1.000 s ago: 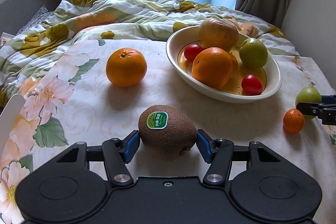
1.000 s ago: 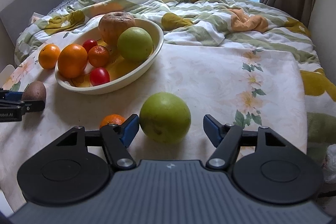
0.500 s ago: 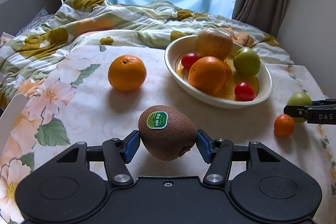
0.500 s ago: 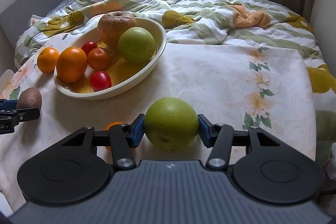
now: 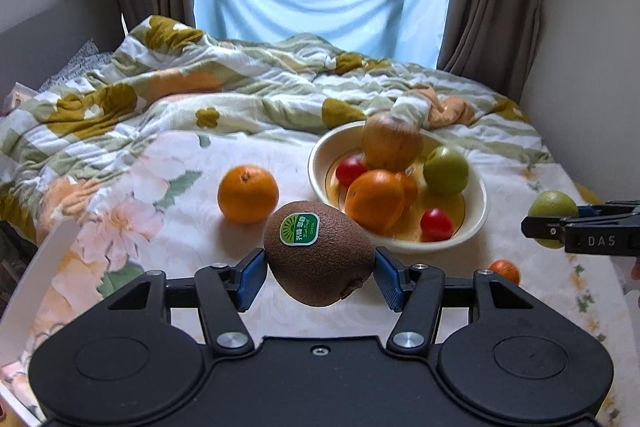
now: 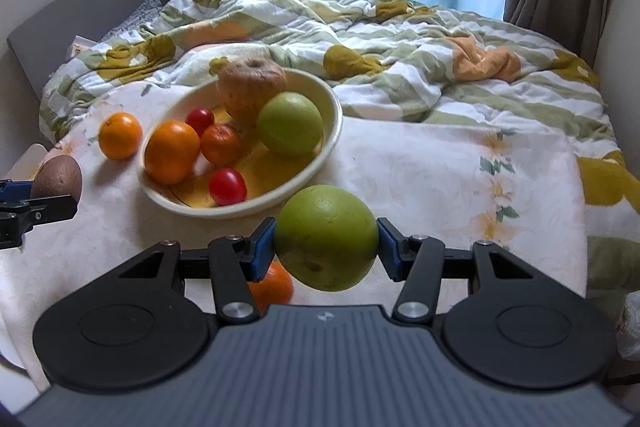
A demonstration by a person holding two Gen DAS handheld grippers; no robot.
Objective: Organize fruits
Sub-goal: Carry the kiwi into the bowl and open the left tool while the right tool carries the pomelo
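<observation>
My left gripper [image 5: 320, 277] is shut on a brown kiwi [image 5: 320, 251] with a green sticker and holds it above the tablecloth, short of the cream bowl [image 5: 478, 203]. My right gripper [image 6: 326, 247] is shut on a green apple [image 6: 326, 237], lifted above the table in front of the bowl [image 6: 334, 115]. The bowl holds an orange [image 5: 374, 201], a brownish apple [image 5: 390, 143], a green apple [image 5: 446, 171] and red tomatoes [image 5: 436, 225]. A loose orange [image 5: 248, 193] lies left of the bowl. A small tangerine [image 5: 505, 270] lies on the cloth to the right.
The floral tablecloth [image 5: 160, 187] covers the table, with a rumpled quilt [image 5: 240, 95] on the bed behind. A white board edge [image 5: 36, 279] stands at the left. A wall [image 5: 592, 67] is at the right, curtains and window beyond.
My right gripper closed on the green apple and lifted it. My left gripper lifted the kiwi off the cloth. Both views rose.
</observation>
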